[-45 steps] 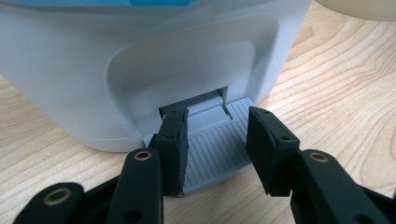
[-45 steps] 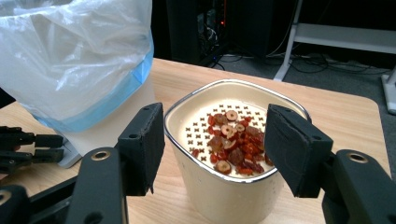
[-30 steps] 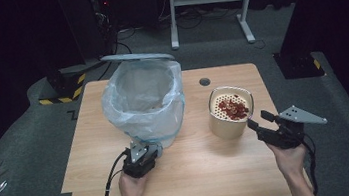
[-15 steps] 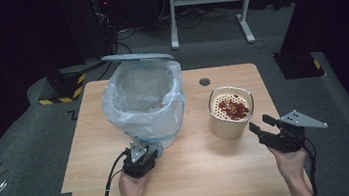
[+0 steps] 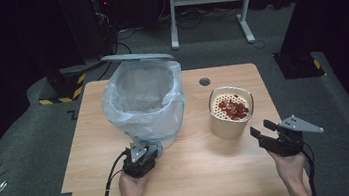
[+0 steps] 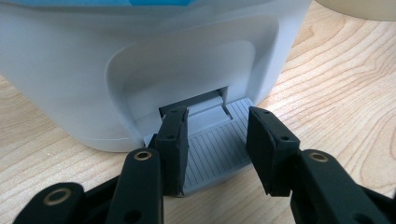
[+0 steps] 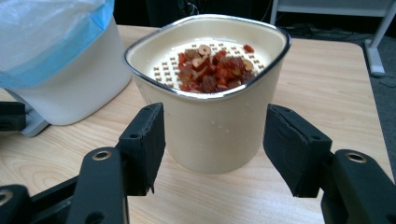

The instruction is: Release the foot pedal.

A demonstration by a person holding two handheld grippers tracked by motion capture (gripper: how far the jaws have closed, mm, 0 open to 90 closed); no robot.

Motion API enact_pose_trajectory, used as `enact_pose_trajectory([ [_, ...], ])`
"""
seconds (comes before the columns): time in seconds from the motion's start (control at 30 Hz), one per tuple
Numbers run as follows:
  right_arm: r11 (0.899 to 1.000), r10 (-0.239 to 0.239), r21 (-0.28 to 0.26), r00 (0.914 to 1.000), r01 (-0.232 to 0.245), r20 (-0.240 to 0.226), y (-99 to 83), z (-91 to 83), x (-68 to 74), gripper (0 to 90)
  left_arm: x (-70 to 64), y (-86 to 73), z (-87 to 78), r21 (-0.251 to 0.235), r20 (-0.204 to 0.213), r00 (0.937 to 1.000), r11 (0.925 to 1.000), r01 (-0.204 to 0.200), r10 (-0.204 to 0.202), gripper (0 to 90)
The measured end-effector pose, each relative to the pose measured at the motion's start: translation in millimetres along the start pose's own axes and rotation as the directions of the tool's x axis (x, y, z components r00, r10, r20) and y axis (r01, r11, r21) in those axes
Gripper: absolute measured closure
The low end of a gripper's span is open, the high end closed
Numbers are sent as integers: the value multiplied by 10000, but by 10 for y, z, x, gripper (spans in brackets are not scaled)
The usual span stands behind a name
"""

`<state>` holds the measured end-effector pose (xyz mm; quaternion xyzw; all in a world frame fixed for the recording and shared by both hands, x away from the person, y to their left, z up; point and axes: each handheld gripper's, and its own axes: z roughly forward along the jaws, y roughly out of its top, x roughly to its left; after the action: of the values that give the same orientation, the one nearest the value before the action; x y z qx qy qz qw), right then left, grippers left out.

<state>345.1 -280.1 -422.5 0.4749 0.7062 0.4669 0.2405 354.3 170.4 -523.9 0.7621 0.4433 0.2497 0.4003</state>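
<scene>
A: Jaws first. I see the right gripper [image 7: 210,149] spread wide with nothing between the pads, and the left gripper [image 6: 217,149] also apart, gripping nothing.

B: Where do they sit against the big things?

A: On the table [image 5: 98,188] the bin [image 5: 145,101] stands left of middle, lined with a bag [image 5: 113,110], its lid [image 5: 137,57] tipped up at the back. The left gripper [image 5: 140,158] is pressed in at the bin's near foot. The cup [image 5: 230,112] stands to the bin's right, apart from it, and the right gripper [image 5: 262,135] is just short of it, nearer my side.

B: So which hand takes the cup?

A: The right, I judge. The cup [image 7: 210,112] lies straight ahead of its jaws, upright, with a jaw off either side of its wall and neither touching. A short push forward, then a squeeze.

B: What does the left gripper view add?

A: The pedal [image 6: 217,154]. From above it is hidden under the gripper; here I see its ribbed top running between the jaws, which straddle it. Whether they press it down I cannot tell. And the right gripper view shows the red bits [image 7: 210,70] lying on a perforated insert near the rim.
</scene>
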Motion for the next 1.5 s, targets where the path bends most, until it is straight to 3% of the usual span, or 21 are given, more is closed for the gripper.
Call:
enact_pose_trajectory([
  [0.93, 9965, 190, 798, 9982, -235, 560, -280, 213, -141, 391, -1, 0, 0, 4, 3, 10000, 10000, -7, 7, 586],
  [1.5, 9861, 40, 1646, 9947, -210, 1027, -454, 448, -216, 391, -2, 1, 0, 10, 8, 10000, 10000, -10, 10, 586],
])
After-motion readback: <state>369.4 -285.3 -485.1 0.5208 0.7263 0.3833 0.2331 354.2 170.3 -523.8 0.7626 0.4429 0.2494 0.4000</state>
